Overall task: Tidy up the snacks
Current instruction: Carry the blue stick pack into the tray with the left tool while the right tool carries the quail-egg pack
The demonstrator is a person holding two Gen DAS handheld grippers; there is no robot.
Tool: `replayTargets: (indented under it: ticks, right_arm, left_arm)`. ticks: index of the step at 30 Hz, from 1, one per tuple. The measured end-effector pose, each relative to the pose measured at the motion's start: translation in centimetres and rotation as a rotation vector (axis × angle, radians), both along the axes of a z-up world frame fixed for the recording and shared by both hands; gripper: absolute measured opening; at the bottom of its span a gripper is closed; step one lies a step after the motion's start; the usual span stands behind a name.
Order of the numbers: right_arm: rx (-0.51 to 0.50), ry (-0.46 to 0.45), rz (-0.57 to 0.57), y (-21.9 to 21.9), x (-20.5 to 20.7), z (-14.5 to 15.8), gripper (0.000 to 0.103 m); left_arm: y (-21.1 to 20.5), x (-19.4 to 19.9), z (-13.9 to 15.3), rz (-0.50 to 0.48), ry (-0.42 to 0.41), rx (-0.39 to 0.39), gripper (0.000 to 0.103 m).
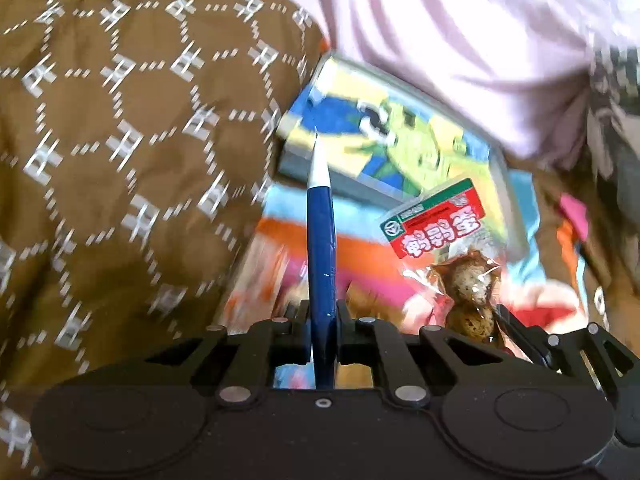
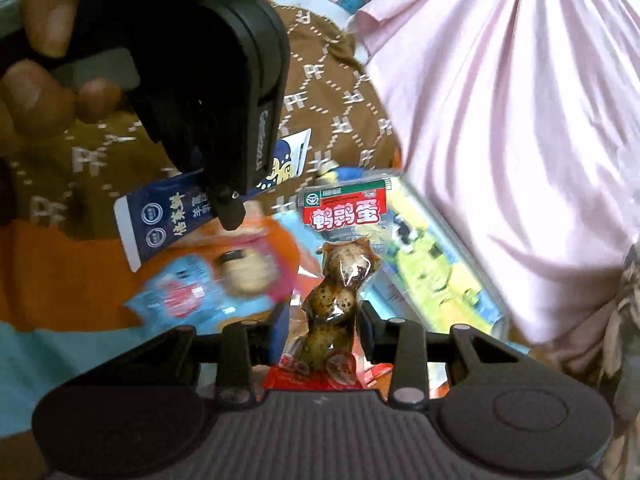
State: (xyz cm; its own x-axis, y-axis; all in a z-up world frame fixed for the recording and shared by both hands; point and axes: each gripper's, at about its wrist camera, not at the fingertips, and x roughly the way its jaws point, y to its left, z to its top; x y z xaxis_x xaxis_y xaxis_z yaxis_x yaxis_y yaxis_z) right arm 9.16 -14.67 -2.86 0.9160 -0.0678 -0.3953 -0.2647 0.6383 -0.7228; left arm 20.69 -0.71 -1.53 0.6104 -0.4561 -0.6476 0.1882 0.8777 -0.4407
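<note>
The left claw (image 1: 323,334) is closed tight on a flat dark blue snack sachet with a white end (image 1: 320,248). In the left wrist view the sachet stands on edge, straight up between the fingers. In the right wrist view the same claw comes down from the upper left, tilted, with a person's hand (image 2: 44,40) around its handle, and the sachet lies crosswise in its tip.

The right claw (image 2: 320,332) is nearly closed on a clear vacuum pack of brown speckled quail eggs with a red and green label (image 2: 340,248). The pack points forward, and its red lower end sits against the claw body.

Both packs are held above a colourful cartoon mat (image 1: 384,140), beside a brown cloth with a white lattice pattern (image 1: 120,120) on the left and a pale pink pleated cloth (image 2: 500,120) on the right. The two claws are near each other. The open mat between the cloths is narrow, and a blurred blue and pink packet (image 2: 200,284) lies there.
</note>
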Motion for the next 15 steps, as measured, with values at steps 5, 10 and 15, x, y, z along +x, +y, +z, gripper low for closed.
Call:
replayTargets:
  ticks: [5,10,15]
  right_arm:
    - [0.038,-0.117,-0.034,-2.0,3.5,1.3,0.040]
    - [0.156,-0.216,-0.100,-3.8,7.6,1.8,0.040]
    - [0.164,-0.276,-0.132,-4.5,11.3,1.4,0.041]
  left_arm:
    - [-1.5,4.0,1.8,0.040,-0.101,-0.074,0.011]
    - [-2.8,8.3,3.4,0.084,-0.196,-0.119,0.011]
    - [-3.9,12.1,3.1,0.095,-0.221,-0.162,0.011]
